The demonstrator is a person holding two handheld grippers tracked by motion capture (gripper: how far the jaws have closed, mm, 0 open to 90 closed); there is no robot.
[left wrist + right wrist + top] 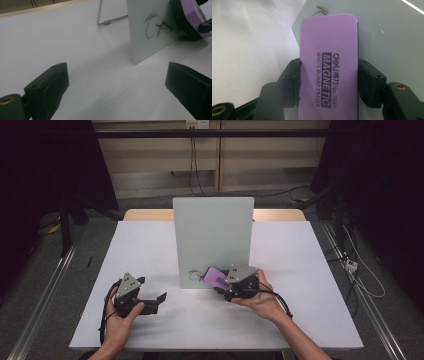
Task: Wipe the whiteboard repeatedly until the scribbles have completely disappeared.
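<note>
At the table's near edge, the left gripper [150,301] rests with its jaws spread wide and empty. Farther in, the right gripper [231,281] clamps the purple eraser [328,65] by its long sides, felt face against the upright whiteboard [212,230], beside the scribble [156,25]. The wiping step seems underway; next calls for sweeping the eraser across the marks.
</note>
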